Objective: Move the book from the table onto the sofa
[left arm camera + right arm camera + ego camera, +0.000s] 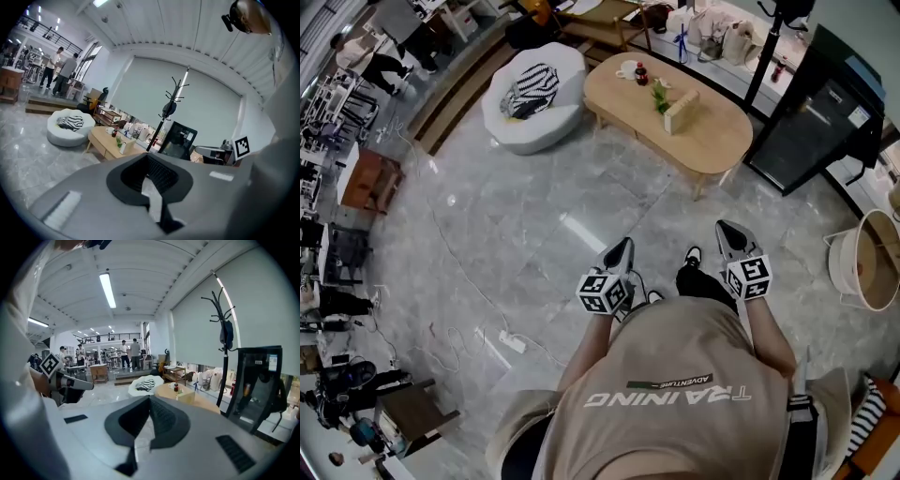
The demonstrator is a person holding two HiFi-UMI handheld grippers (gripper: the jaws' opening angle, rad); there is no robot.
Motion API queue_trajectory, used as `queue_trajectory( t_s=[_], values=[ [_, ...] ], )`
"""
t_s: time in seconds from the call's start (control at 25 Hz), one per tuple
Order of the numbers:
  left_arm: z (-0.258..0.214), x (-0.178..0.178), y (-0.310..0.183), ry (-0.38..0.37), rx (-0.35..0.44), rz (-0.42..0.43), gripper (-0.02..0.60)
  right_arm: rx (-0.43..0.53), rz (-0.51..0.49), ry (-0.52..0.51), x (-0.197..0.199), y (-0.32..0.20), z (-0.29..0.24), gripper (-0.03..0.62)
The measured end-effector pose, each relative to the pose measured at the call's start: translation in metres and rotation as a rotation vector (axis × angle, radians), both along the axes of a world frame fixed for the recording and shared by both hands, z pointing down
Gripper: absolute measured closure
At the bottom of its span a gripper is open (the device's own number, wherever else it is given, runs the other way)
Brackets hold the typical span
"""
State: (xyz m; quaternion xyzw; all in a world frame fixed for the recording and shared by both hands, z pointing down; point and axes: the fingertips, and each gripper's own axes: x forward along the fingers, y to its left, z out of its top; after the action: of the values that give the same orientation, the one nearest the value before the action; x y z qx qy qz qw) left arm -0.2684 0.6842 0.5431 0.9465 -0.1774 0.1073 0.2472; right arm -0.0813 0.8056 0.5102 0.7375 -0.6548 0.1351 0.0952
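A beige book (681,111) stands upright on the oval wooden table (712,141), across the marble floor from me. A white round sofa (546,120) with a striped cushion (528,89) sits left of the table. Both grippers hang in the air near my waist, far from the table. My left gripper (623,246) is shut with nothing in it, and so is my right gripper (724,228). The left gripper view looks over its closed jaws (147,157) at the book (126,146) and sofa (70,129). The right gripper (150,398) points at the book (187,397) and sofa (147,385).
A cup (627,67), a dark bottle (641,73) and a small plant (660,94) share the table. A black cabinet (825,112) and a coat stand (168,110) stand to its right. A basket (867,262) sits at the right, and a power strip (512,342) with cable lies on the floor.
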Motion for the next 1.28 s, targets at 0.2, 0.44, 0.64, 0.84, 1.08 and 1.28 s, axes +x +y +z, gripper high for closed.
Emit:
queue_trajectory(
  t_s=[0.2, 0.44, 0.64, 0.84, 1.08, 1.28],
  values=[
    [-0.012, 0.041, -0.023, 0.005, 0.003, 0.002, 0.591, 0.011, 0.007, -0.044, 0.045, -0.023, 0.014, 0.589],
    [-0.022, 0.103, -0.06, -0.043, 0.055, 0.042, 0.591, 0.043, 0.043, -0.064, 0.121, -0.055, 0.014, 0.589],
    [-0.025, 0.172, -0.082, -0.065, 0.06, 0.088, 0.591, 0.034, 0.04, -0.085, 0.177, -0.076, 0.023, 0.589],
    [-0.025, 0.223, -0.095, -0.065, 0.022, 0.089, 0.591, -0.012, 0.018, -0.092, 0.217, -0.077, 0.047, 0.589],
    [-0.013, 0.259, -0.111, -0.074, -0.002, 0.089, 0.591, -0.008, 0.035, -0.128, 0.257, -0.092, 0.055, 0.589],
    [-0.016, 0.275, -0.141, -0.066, 0.063, 0.101, 0.591, -0.033, 0.019, -0.062, 0.255, -0.114, 0.05, 0.589]
  ],
)
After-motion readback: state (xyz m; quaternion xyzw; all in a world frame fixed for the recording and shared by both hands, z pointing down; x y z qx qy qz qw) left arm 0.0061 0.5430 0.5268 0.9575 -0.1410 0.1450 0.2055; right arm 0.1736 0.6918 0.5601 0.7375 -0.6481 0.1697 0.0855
